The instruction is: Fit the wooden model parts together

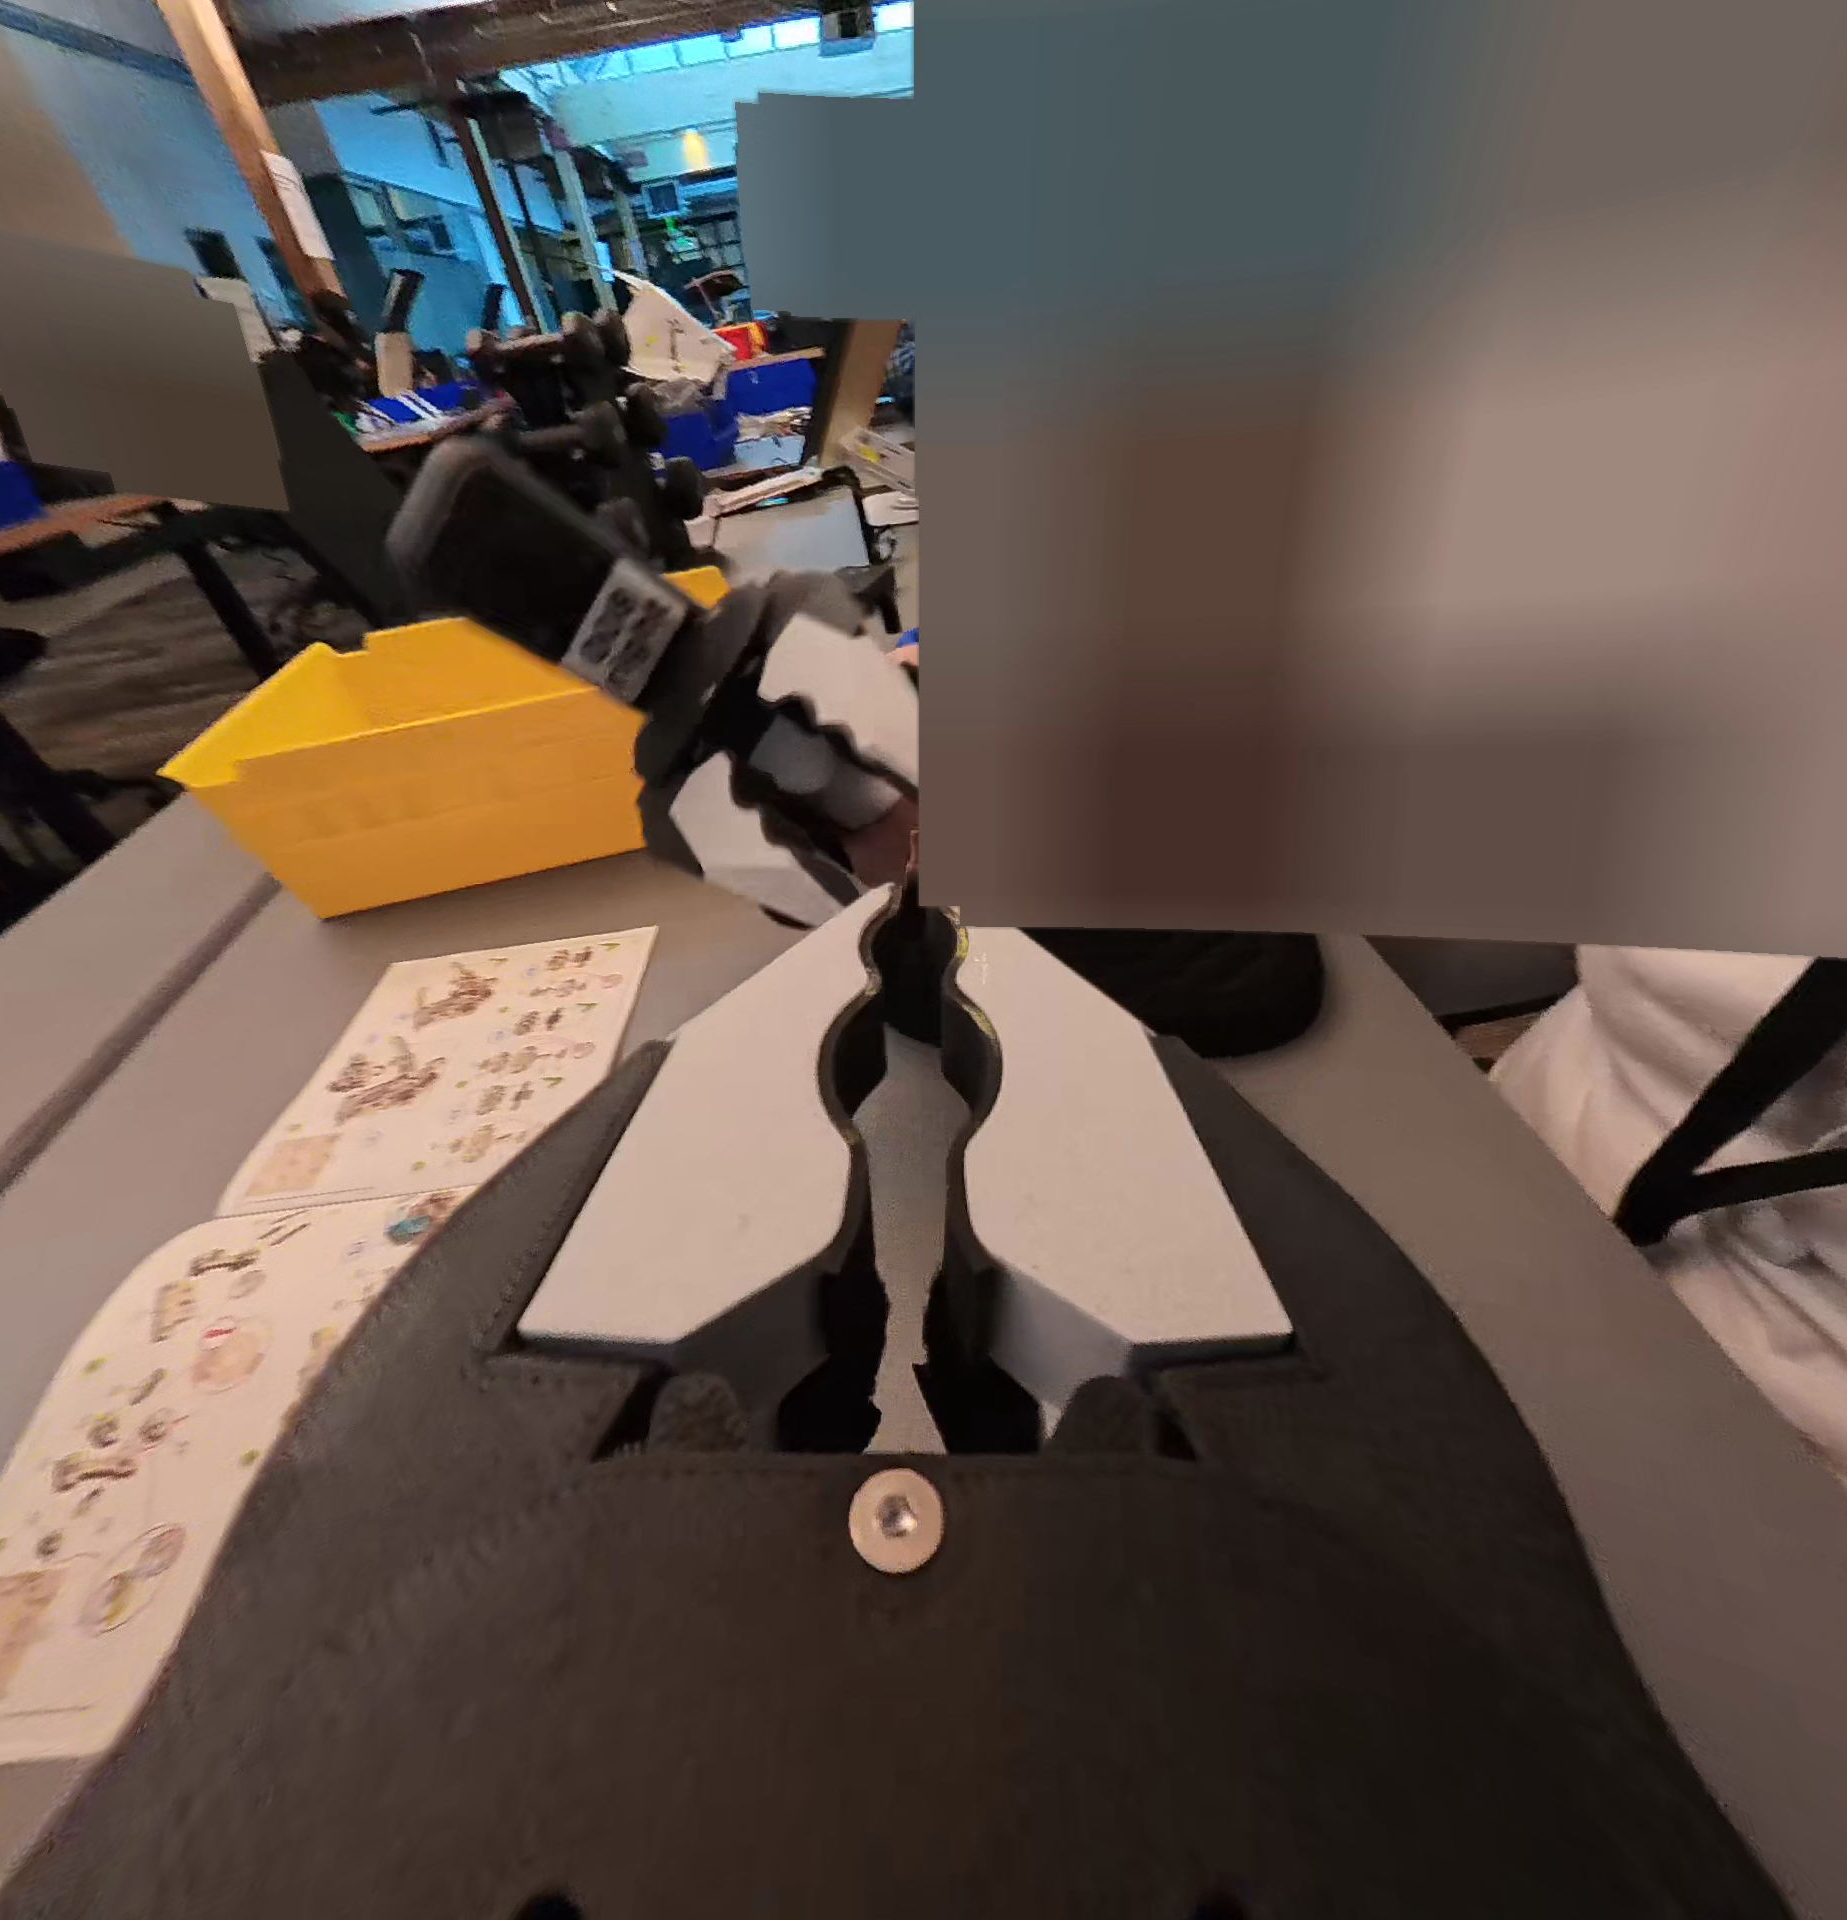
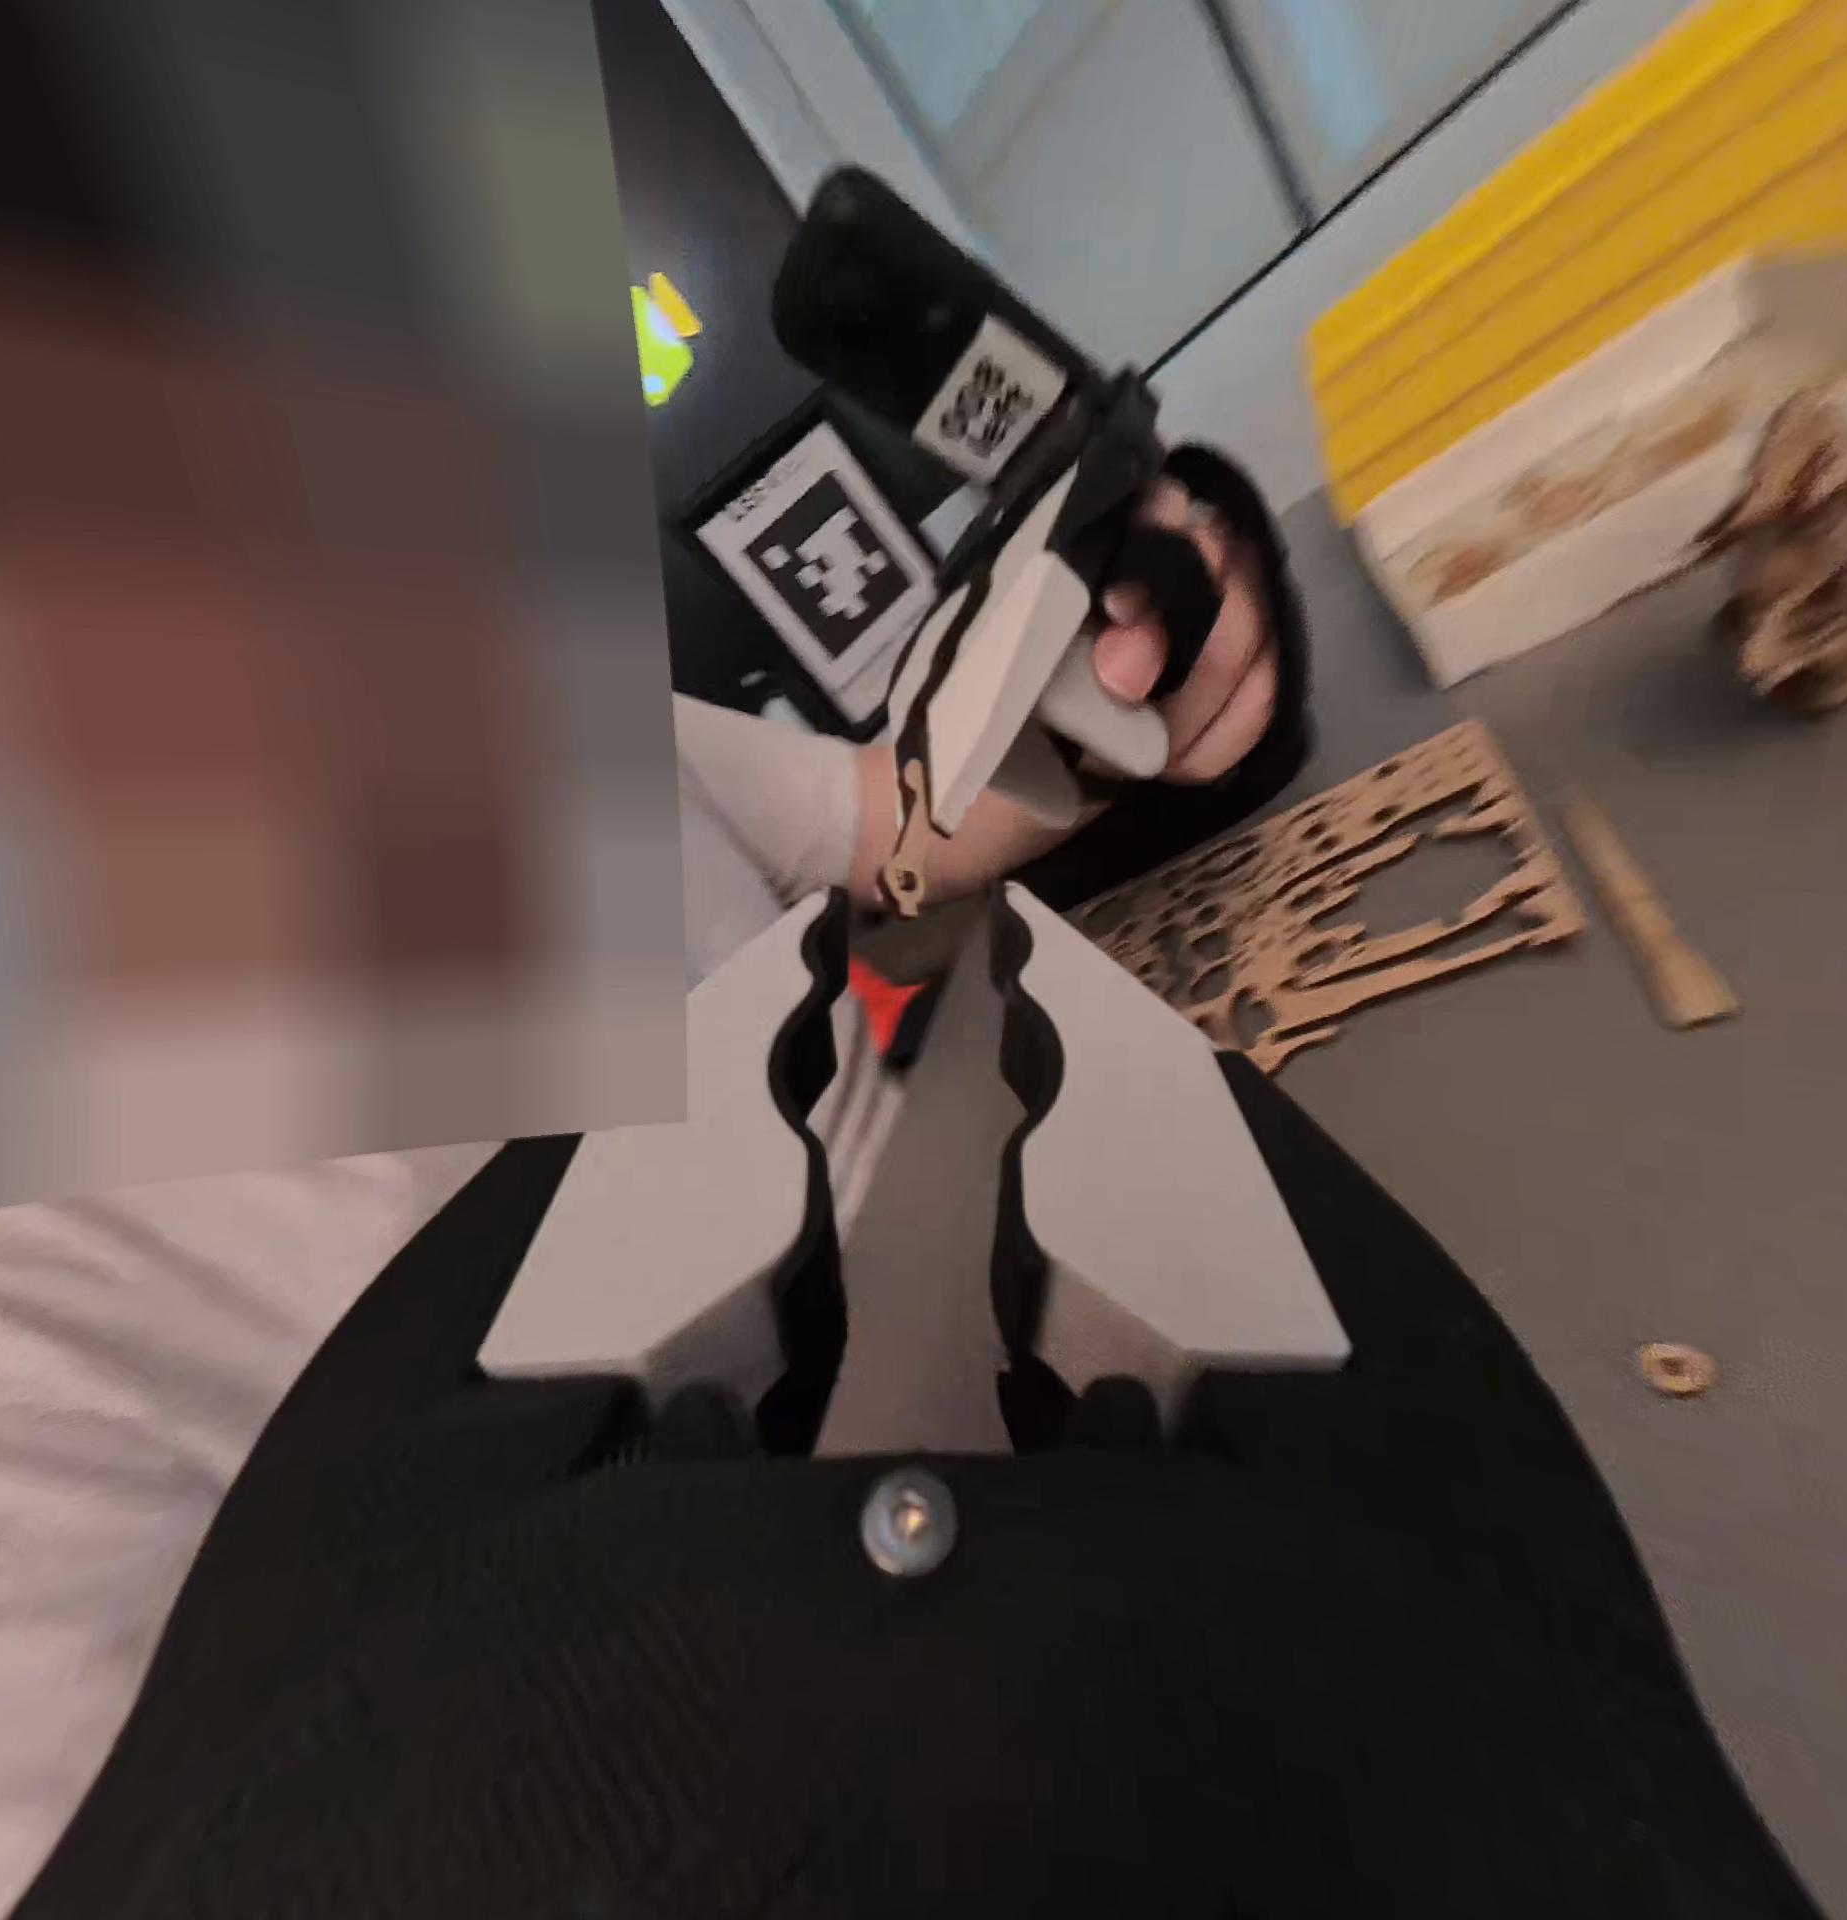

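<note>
My left gripper [image 1: 924, 935] has its jaws almost together. In the right wrist view it [image 2: 914, 852] pinches a small tan wooden part [image 2: 903, 885] at its tips, right in front of my right gripper [image 2: 914, 914]. My right gripper's jaws stand a little apart, with a grey and red piece [image 2: 886, 992] between the tips. It also shows in the left wrist view [image 1: 867, 821], partly behind a blurred patch. A wooden sheet with cut-outs [image 2: 1345, 914], a wooden stick [image 2: 1646, 925] and a small wooden ring [image 2: 1675, 1369] lie on the grey table [image 2: 1521, 1195].
A yellow bin [image 1: 420, 769] stands at the back of the table. Two instruction sheets [image 1: 451, 1060] lie to the left. A white box [image 2: 1553, 499] and a partly built wooden model [image 2: 1812, 582] are at the right. A black-and-white marker card [image 2: 825, 561] lies behind the grippers. My two grippers' fingertips are within a few centimetres of each other. Both grippers' tips are roughly 20 cm from the wooden stick [image 2: 1646, 925].
</note>
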`<state>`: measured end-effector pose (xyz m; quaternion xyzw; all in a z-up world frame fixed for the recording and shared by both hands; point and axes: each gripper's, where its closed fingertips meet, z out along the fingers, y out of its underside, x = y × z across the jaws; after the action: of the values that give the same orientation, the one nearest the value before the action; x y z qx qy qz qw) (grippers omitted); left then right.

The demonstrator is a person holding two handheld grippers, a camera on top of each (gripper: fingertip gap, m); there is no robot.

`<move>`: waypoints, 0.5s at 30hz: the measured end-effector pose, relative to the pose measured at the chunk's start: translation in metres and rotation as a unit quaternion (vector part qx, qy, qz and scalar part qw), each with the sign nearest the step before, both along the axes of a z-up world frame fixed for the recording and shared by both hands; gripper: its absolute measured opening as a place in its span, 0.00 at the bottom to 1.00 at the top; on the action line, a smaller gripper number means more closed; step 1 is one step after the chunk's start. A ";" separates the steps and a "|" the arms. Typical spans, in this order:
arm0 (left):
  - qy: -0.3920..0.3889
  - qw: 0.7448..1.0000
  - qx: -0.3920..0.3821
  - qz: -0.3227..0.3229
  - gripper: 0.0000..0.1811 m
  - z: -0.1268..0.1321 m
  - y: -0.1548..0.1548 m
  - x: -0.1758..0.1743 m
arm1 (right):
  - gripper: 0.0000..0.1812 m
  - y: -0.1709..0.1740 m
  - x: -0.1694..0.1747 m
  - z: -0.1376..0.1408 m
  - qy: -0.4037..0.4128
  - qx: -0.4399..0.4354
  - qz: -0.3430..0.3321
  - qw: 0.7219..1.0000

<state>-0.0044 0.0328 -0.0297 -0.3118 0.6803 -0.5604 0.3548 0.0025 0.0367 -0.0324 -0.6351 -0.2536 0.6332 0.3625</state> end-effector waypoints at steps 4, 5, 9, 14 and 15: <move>-0.024 1.000 0.003 0.016 0.00 0.008 0.002 0.000 | 0.20 0.004 0.006 0.017 -0.112 0.234 -0.145 0.955; -0.030 0.999 0.000 0.015 0.00 0.010 0.001 0.000 | 0.19 0.002 0.005 0.019 -0.148 0.293 -0.172 0.929; -0.051 0.999 0.002 0.020 0.00 0.016 0.000 -0.001 | 0.14 -0.005 -0.005 0.016 -0.213 0.336 -0.188 0.898; -0.082 0.995 0.034 0.036 0.00 0.020 0.000 -0.002 | 0.13 0.000 -0.005 0.008 -0.172 0.225 -0.162 0.945; -0.088 0.994 0.041 0.040 0.00 0.021 0.001 -0.002 | 0.11 0.000 -0.007 0.007 -0.170 0.221 -0.161 0.947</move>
<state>-0.0065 0.0335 -0.0088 -0.2732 0.6557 -0.5427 0.4482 -0.0041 0.0366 -0.0255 -0.6698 -0.3392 0.3768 0.5425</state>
